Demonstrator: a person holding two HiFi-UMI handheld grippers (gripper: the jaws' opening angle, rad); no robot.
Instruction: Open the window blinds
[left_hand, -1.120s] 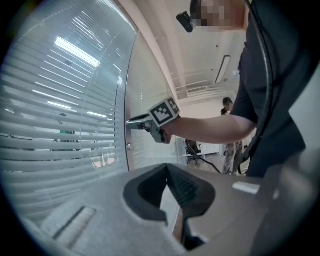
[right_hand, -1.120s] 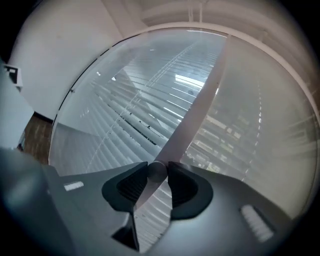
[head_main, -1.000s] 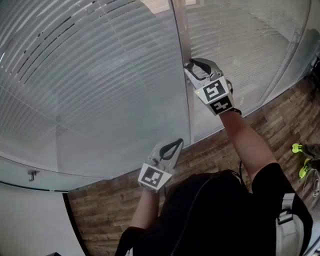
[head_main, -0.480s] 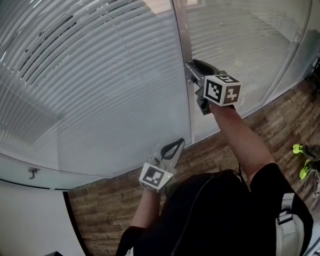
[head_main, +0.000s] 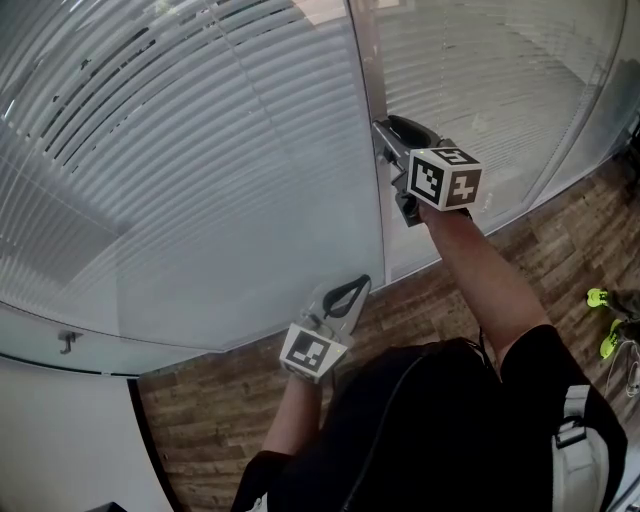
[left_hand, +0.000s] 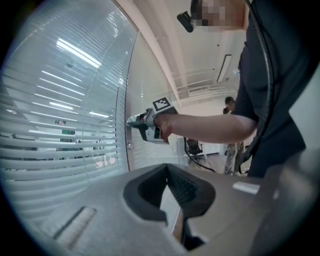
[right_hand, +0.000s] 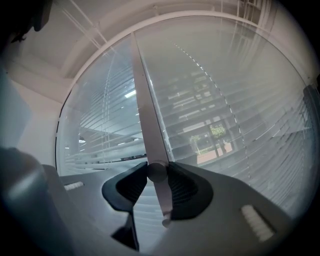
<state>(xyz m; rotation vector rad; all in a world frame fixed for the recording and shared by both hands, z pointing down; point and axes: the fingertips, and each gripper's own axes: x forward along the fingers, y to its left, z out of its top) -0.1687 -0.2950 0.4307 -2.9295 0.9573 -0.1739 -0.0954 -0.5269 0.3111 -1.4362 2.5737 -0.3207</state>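
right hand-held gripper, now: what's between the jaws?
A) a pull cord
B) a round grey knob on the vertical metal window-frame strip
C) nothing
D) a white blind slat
B: in the right gripper view, the jaws of the right hand-held gripper are closed on the round grey knob, one dark pad on each side of it. The knob sits on the vertical metal window-frame strip.

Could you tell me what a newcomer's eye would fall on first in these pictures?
The right gripper, held up at the glass wall, is clamped on a small round knob on the metal post between two panes. Behind the glass, the window blinds fill most of the head view with horizontal slats. The left gripper hangs lower, near the floor line, jaws together and empty.
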